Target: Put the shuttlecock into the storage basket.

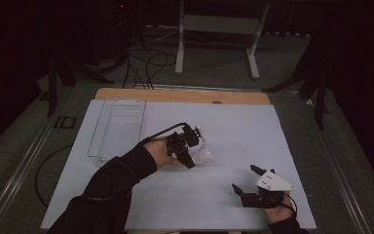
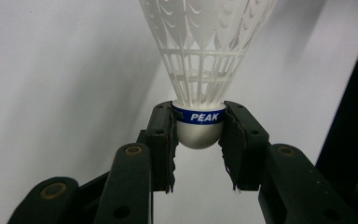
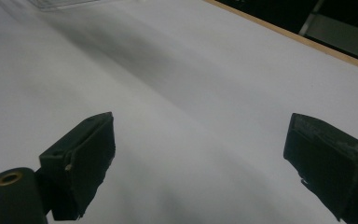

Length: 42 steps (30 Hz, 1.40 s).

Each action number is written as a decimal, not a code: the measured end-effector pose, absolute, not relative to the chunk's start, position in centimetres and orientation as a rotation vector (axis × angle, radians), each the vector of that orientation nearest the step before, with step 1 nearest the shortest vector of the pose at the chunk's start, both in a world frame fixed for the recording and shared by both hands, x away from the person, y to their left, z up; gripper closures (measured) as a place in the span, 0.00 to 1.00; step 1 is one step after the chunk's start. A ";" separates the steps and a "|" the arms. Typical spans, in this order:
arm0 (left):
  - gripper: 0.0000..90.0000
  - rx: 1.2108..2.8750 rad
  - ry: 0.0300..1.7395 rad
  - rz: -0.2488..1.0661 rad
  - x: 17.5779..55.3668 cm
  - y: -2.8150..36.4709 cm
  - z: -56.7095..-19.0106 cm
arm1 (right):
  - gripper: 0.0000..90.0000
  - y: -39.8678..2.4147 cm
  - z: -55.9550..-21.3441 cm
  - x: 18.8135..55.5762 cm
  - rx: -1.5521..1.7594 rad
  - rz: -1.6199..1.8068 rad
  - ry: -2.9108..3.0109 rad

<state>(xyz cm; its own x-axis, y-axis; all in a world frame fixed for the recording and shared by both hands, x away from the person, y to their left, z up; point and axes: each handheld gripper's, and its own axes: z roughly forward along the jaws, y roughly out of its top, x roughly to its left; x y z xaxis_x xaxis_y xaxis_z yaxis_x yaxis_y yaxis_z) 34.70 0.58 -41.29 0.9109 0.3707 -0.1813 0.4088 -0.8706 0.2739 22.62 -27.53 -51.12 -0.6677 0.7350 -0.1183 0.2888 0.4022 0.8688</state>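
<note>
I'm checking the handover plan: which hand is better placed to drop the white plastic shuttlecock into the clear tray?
Left. The left gripper is already shut on the white plastic shuttlecock at its cork, close to the clear plastic tray. The right gripper rests open and empty near the table's front right, farther from the tray.

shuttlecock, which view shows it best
The left gripper view: the shuttlecock sits close up, its cork clamped in the left gripper. The high view shows it small and pale.

One shuttlecock [image 2: 199, 70], one clear tray [image 1: 118, 127] at upper left, two grippers, left [image 1: 193, 148] and right [image 1: 246, 179], and one white mat [image 1: 233, 141].
</note>
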 end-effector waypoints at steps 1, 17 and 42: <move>0.74 2.768 0.580 -0.169 34.6 0.7 -41.2 | 0.10 -27.5 -51.1 22.6 0.871 1.203 2.173; 0.74 2.731 0.590 -0.170 34.5 2.3 -39.5 | 0.10 -27.5 -51.1 22.6 0.867 1.203 2.172; 0.74 2.718 0.621 -0.137 34.3 5.0 -37.3 | 0.10 -27.4 -51.0 22.6 0.870 1.204 2.170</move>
